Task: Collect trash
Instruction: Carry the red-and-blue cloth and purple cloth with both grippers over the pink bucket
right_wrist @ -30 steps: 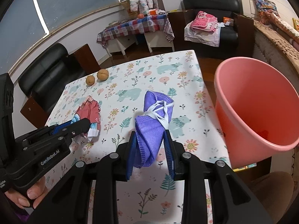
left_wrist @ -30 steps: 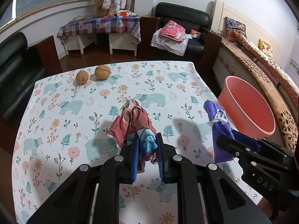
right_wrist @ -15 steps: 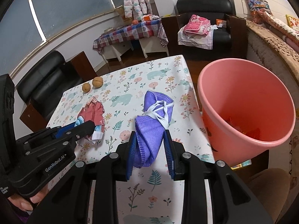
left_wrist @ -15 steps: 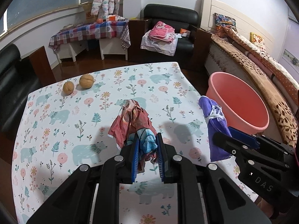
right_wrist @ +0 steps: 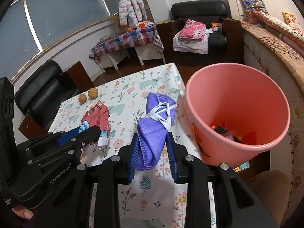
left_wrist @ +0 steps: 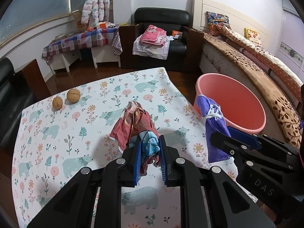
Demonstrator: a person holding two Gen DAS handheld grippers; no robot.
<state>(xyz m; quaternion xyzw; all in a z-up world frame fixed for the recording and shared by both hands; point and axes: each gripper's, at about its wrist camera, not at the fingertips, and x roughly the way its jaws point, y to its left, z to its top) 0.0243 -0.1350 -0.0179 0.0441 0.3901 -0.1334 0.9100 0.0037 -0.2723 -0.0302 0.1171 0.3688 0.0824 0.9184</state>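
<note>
Left wrist view: left gripper [left_wrist: 149,157] is pinching a crumpled red wrapper [left_wrist: 133,125], now carried higher above the floral tablecloth [left_wrist: 57,133] than a second ago; the pink bucket [left_wrist: 247,127] is drawing nearer at right. Two walnuts [left_wrist: 65,98] are sitting at the far corner. Right wrist view: right gripper [right_wrist: 153,157] is clamping a purple face mask [right_wrist: 153,127], now nearly beside the bucket rim [right_wrist: 191,117], whose interior is showing earlier trash; release is likely imminent. Room: black armchair [right_wrist: 199,19], checked side table [right_wrist: 123,41], bedding along the right wall.
</note>
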